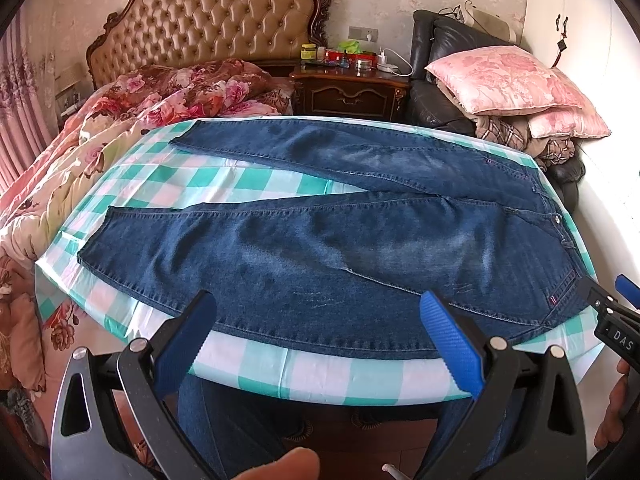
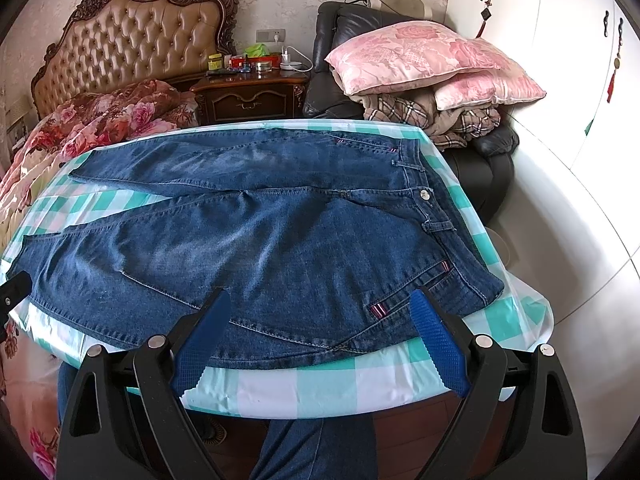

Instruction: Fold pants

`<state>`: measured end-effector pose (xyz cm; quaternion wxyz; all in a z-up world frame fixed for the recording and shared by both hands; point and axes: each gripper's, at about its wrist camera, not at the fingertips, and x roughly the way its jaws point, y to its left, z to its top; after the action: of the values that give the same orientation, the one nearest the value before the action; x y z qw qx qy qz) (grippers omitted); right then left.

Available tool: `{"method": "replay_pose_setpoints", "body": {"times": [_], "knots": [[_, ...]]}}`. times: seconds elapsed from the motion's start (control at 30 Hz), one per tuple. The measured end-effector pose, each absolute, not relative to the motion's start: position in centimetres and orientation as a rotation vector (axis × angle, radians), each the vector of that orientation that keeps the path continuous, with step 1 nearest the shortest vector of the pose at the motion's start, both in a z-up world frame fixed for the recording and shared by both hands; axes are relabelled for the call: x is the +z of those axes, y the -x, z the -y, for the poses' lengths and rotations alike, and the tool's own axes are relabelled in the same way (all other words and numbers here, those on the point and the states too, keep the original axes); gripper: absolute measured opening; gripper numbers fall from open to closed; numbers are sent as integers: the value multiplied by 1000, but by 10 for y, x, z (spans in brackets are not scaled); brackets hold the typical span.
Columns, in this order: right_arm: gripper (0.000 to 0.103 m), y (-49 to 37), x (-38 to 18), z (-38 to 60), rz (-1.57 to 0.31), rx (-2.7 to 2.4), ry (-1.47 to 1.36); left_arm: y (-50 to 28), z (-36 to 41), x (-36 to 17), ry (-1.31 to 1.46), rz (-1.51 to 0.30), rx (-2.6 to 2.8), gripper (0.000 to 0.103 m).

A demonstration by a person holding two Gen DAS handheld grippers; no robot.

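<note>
Denim pants (image 1: 320, 240) lie flat and unfolded on a table (image 1: 304, 376) covered with a teal-and-white checked cloth, filling most of its top. Fabric is mid-blue with paler, faded patches along the thighs. Waistband (image 2: 432, 208) lies toward the right edge of the table, showing a metal button (image 2: 425, 195), belt loops and a pocket trimmed with small striped tabs. Both legs run toward the left edge and diverge into a narrow V, so that a strip of cloth shows between them; the far leg lies along the far edge, and the near leg's outer seam follows the near edge. Hems sit close to the left edge.

Left gripper (image 1: 320, 312), blue-padded fingers spread wide apart, hangs over the near edge above the near leg and holds nothing. Right gripper (image 2: 320, 312), likewise wide open and empty, hangs over the near edge by the hip and pocket.

Background: a bed with a tufted headboard (image 1: 208, 20), a dark nightstand (image 1: 348, 92), and pink pillows (image 2: 420, 60) stacked on a black chair.
</note>
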<state>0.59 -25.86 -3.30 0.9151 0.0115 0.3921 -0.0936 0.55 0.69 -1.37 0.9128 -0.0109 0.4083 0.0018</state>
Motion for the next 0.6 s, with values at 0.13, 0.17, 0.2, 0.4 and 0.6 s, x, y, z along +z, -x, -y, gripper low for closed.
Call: {"method": "replay_pose_setpoints", "body": {"times": [0.13, 0.17, 0.2, 0.4, 0.6], "knots": [[88, -6, -34, 259, -811, -193, -28, -5, -7, -14, 17, -838, 5, 102], [88, -6, -35, 259, -812, -193, -27, -5, -7, -14, 19, -838, 4, 102], [88, -5, -35, 259, -812, -193, -27, -5, -6, -14, 16, -837, 6, 102], [88, -5, -36, 258, -813, -195, -27, -5, -6, -15, 17, -839, 4, 102], [88, -4, -37, 260, -817, -196, -30, -4, -6, -16, 19, -843, 3, 102]]}}
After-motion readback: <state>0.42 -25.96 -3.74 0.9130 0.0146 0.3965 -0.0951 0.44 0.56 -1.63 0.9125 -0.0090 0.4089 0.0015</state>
